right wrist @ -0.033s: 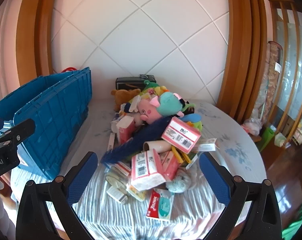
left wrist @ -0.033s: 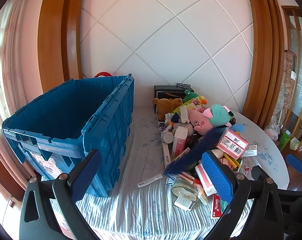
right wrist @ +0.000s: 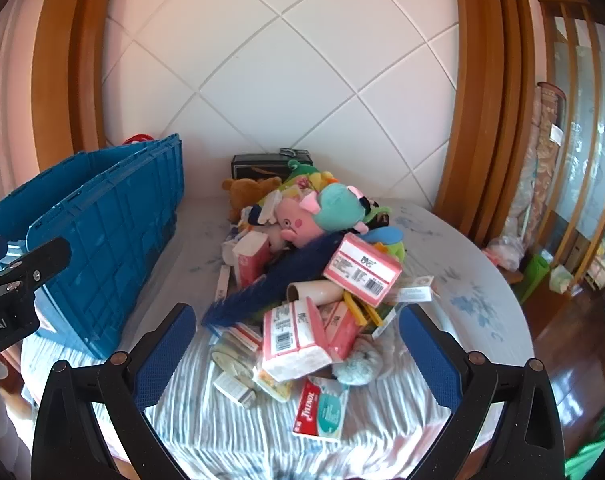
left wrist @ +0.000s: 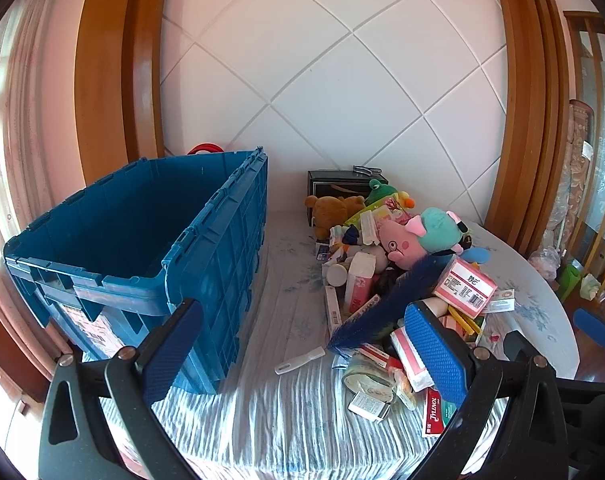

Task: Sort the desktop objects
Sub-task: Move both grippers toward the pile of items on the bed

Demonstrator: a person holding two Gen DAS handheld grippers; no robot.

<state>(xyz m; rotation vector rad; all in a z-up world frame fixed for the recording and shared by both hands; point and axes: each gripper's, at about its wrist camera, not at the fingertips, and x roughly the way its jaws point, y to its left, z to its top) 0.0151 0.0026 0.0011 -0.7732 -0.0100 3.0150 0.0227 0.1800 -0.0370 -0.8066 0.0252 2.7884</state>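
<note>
Desktop objects (right wrist: 302,280) heaped (plush toys, pink boxes), both grippers' fingers (right wrist: 164,356) spread, empty.

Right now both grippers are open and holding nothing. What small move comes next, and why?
Probably ease the right gripper down onto the pink box at the pile's near edge. It lies on top between the open jaws, and the blue crate beside the pile looks empty.

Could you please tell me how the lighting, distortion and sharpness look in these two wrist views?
Left wrist view: daylight, straight wall seams bowed by the fisheye, blue crate sharp, corners black. Right wrist view: same bowing, glare on the wooden floor, pile of boxes crisp.
</note>
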